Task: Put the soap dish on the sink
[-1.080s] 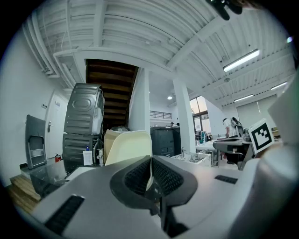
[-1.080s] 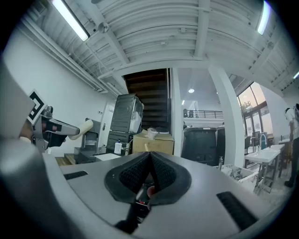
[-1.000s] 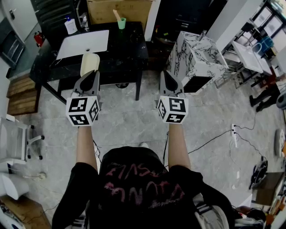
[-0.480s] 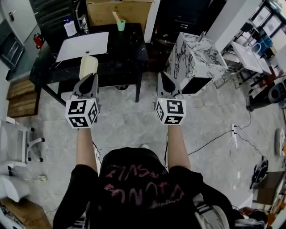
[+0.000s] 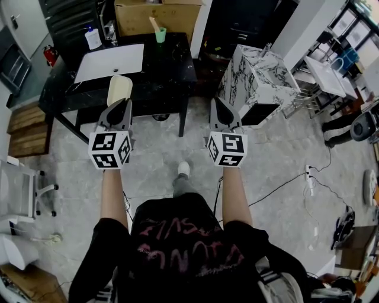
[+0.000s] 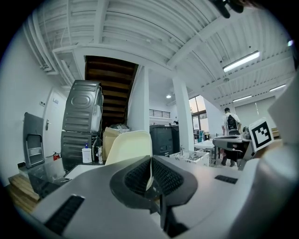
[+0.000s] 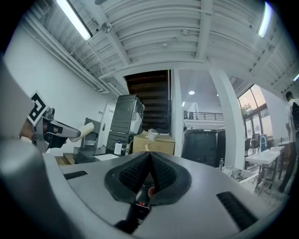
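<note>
My left gripper (image 5: 121, 102) is shut on a cream soap dish (image 5: 119, 90), which sticks up out of the jaws, near the front edge of the black table (image 5: 172, 65). The white rectangular sink (image 5: 109, 61) lies on that table, just beyond the dish. In the left gripper view the soap dish (image 6: 128, 147) rises left of the closed left gripper (image 6: 151, 158), with the sink (image 6: 77, 170) low behind it. My right gripper (image 5: 217, 100) is shut with nothing in it, level with the left one. The right gripper view shows the right gripper (image 7: 149, 154) pressed together and the soap dish (image 7: 84, 128) at far left.
A green cup (image 5: 160, 32), a soap bottle (image 5: 93, 36) and a cardboard box (image 5: 157, 15) stand at the back of the table. A marble-patterned cabinet (image 5: 257, 80) is to the right. A white chair (image 5: 21, 189) stands at left, and a power strip (image 5: 311, 177) lies on the floor.
The person's foot has stepped forward between the arms. Both grippers keep almost the same place, the dish still held in the left one.
</note>
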A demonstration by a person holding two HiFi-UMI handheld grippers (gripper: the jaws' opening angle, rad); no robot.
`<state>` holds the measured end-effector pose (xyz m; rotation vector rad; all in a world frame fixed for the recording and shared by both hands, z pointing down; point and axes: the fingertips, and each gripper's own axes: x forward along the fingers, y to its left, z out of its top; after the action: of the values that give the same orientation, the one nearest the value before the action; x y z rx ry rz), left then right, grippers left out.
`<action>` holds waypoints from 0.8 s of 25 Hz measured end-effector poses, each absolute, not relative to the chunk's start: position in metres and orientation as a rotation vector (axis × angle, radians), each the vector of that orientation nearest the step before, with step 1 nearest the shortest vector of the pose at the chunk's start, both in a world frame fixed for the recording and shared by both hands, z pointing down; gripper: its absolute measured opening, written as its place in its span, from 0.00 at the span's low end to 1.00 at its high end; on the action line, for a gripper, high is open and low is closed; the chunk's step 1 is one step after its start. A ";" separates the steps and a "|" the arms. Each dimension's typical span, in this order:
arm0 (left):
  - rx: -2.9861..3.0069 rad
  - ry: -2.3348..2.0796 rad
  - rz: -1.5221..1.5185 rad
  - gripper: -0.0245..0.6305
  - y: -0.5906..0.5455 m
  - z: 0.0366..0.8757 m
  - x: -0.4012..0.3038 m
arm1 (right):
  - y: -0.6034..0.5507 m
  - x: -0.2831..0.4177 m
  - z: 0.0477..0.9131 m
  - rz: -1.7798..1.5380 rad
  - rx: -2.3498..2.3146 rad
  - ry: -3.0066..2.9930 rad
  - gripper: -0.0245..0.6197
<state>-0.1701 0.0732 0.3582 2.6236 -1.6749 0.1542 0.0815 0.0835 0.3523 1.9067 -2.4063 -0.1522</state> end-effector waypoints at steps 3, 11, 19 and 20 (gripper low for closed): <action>2.632 -1.672 0.166 0.07 0.069 0.360 -0.167 | 0.078 0.084 0.354 -0.148 1.912 -2.410 0.06; 2.636 -1.667 0.211 0.07 0.035 0.368 -0.162 | 0.040 0.086 0.365 -0.128 1.903 -2.412 0.06; 2.607 -1.641 0.276 0.07 -0.025 0.393 -0.160 | -0.024 0.094 0.386 -0.064 1.908 -2.400 0.06; 2.603 -1.639 0.283 0.07 -0.033 0.396 -0.159 | -0.033 0.095 0.388 -0.060 1.906 -2.398 0.06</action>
<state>-0.1594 -0.0332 0.3956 2.6028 -1.6393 0.2829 0.0949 -0.0331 0.3881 1.9061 -2.3985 -0.0598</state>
